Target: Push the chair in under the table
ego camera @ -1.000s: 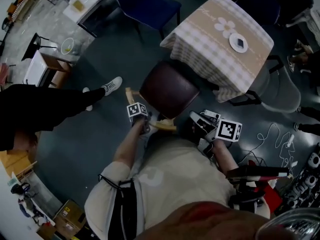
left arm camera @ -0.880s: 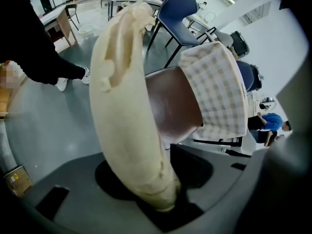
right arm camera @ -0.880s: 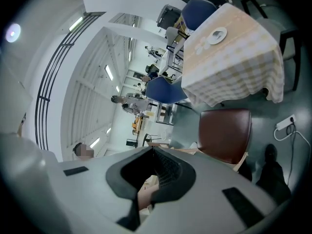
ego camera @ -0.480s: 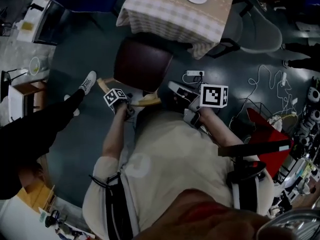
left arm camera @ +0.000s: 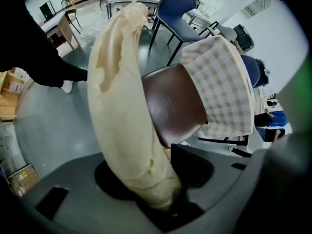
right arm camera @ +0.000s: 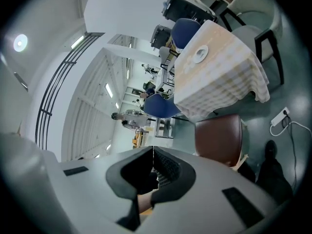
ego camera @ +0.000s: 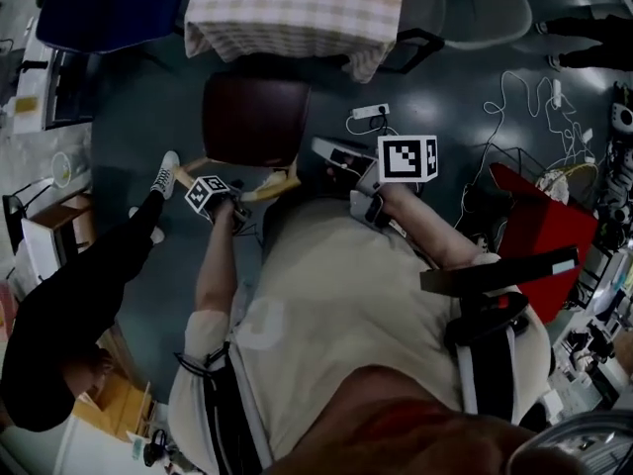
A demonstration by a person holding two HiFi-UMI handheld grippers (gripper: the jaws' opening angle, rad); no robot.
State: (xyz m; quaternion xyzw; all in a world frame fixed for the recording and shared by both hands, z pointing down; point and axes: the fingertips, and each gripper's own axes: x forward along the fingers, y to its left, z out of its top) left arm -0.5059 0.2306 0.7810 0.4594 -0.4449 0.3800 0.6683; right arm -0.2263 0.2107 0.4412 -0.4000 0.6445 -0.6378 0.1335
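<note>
- At the near end, the left gripper [left arm camera: 165, 199] points steeply down, its jaws wide and clamped on the chair's cream backrest [left arm camera: 119, 96].
- The right gripper [right arm camera: 152, 155] hovers near the backrest's other end, jaws pressed together with nothing between them. Contact with the backrest cannot be confirmed.
- Beyond, the maroon seat [ego camera: 255, 119] stands mostly clear of the table [ego camera: 297, 13]. Only its far edge meets the overhang of the checked cloth [ego camera: 371, 52].
- Judgement: the push is in hand but far from complete.
- The next move calls for a straight, level push toward the table with a firm grip, keeping the seat square to the table edge. The cloth may snag.
</note>
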